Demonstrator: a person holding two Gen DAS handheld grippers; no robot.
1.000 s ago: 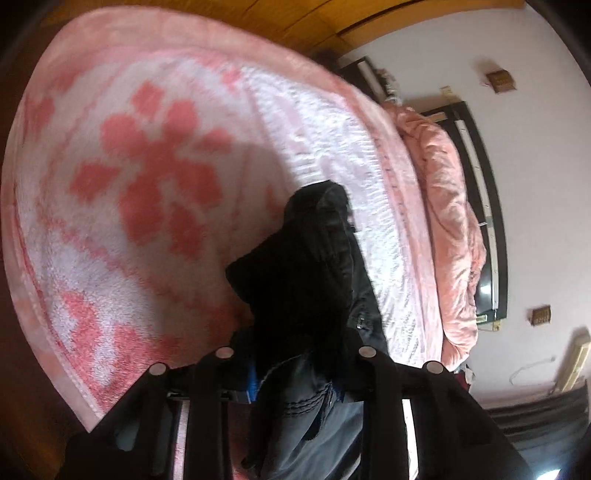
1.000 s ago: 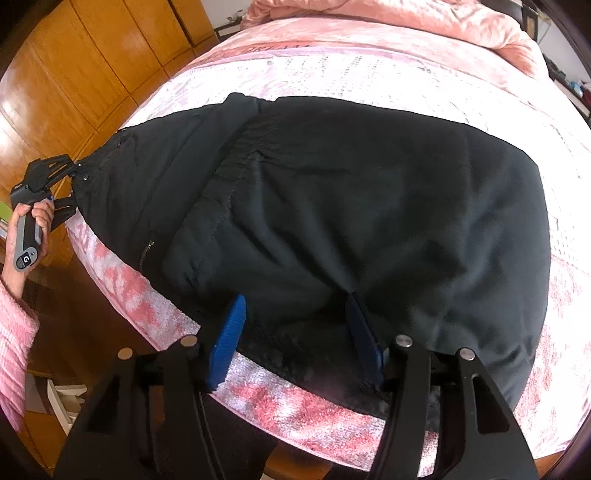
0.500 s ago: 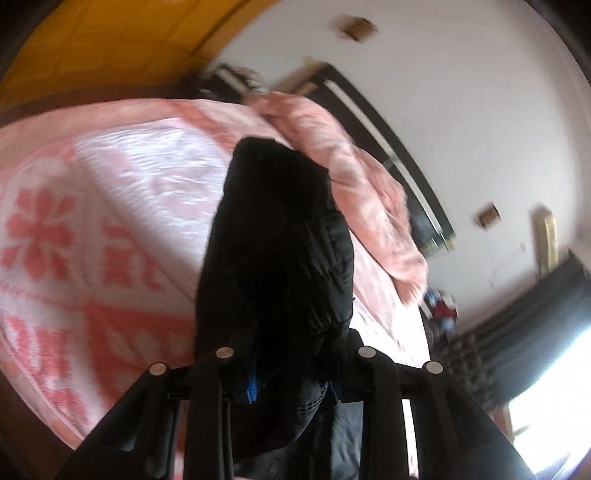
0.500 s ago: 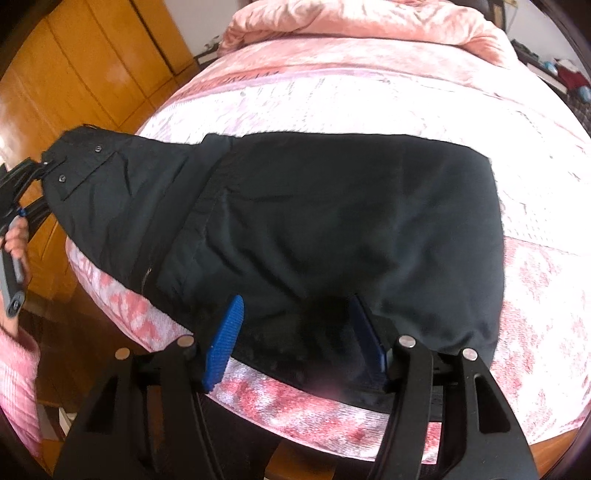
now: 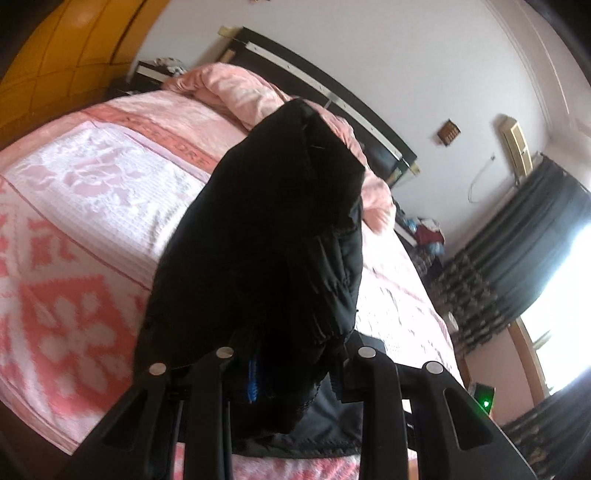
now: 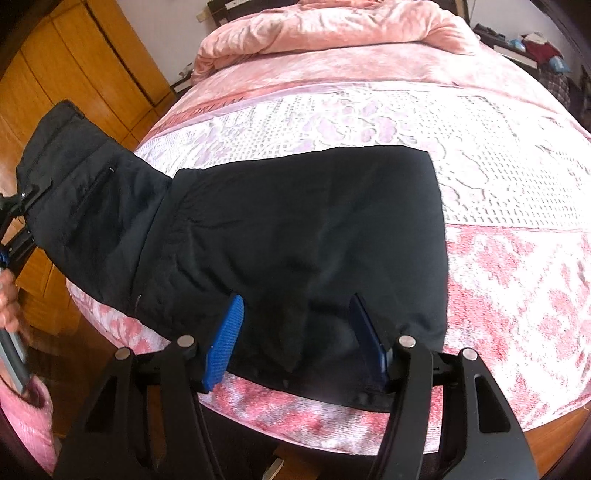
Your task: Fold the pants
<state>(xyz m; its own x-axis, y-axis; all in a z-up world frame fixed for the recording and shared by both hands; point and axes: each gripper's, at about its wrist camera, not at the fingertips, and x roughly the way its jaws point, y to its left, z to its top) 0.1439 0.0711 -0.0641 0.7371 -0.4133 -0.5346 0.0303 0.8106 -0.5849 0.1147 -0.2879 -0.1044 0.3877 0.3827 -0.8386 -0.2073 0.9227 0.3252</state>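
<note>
The black pants (image 6: 295, 229) lie across the foot of the pink patterned bed (image 6: 369, 122). My left gripper (image 5: 288, 373) is shut on the pants' waist end (image 5: 266, 236) and holds it raised off the bed at the left (image 6: 74, 177); the cloth hides its fingertips. My right gripper (image 6: 295, 332) is open, its blue pads (image 6: 225, 339) resting over the near edge of the pants, cloth between them but not pinched.
A rumpled pink duvet (image 6: 332, 29) lies at the head of the bed against a dark headboard (image 5: 332, 92). Wooden wardrobes (image 6: 74, 66) stand to the left. Dark curtains (image 5: 535, 251) and a bright window are at the right. The wooden bed edge (image 6: 554, 424) is near me.
My left gripper has lifted the waist end of the pants up off the bed and swung it toward the head of the bed. My right gripper has stayed open at the near edge.
</note>
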